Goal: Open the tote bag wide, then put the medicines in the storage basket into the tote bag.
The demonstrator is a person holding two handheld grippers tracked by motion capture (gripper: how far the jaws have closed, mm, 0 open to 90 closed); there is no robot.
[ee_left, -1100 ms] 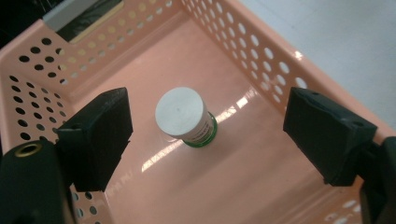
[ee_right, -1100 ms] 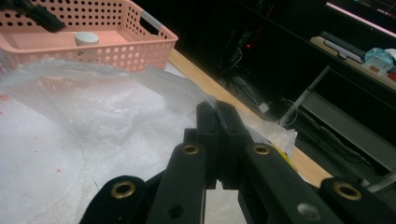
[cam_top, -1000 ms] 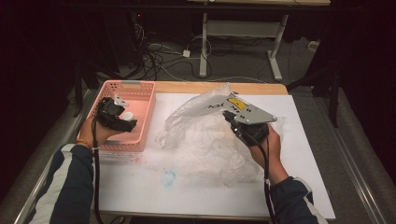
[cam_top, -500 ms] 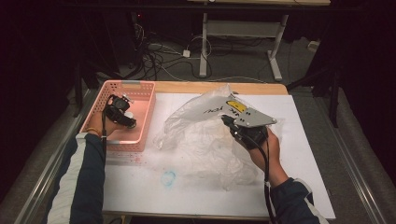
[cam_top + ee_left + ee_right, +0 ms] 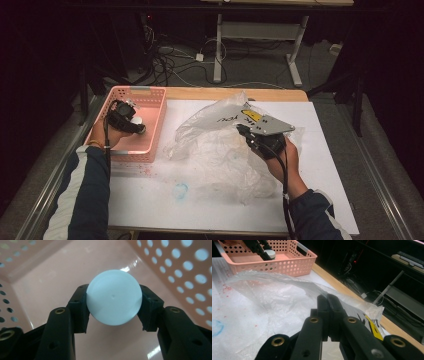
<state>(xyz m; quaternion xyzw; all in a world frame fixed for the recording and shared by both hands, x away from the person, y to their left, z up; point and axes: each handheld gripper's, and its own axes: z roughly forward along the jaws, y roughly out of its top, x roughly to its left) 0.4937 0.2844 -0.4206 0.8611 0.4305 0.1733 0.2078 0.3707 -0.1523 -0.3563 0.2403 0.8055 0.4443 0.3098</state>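
Note:
A pink perforated basket (image 5: 156, 131) stands at the table's left. Inside it my left gripper (image 5: 135, 123) holds a white round piece (image 5: 114, 302). The jaws have just been closing, and both pads (image 5: 79, 301) press on the piece's sides just above the basket floor (image 5: 45, 282). A crumpled clear plastic bag (image 5: 215, 147) lies across the middle of the table. My right gripper (image 5: 244, 131) is shut on the bag's raised edge (image 5: 287, 282); its two jaws (image 5: 327, 300) stand together with the film pinched between them.
A white sheet (image 5: 330, 170) covers the table, with a blue ring mark (image 5: 180, 190) and red specks near the basket. The bag has a yellow label (image 5: 372, 325) and black print. A wooden table edge (image 5: 225, 93) runs along the back, with cables and a table frame on the floor beyond.
My left hand has moved deeper into the basket toward its far left corner, and its jaws have closed from wide open onto the white round piece. The right hand has stayed put.

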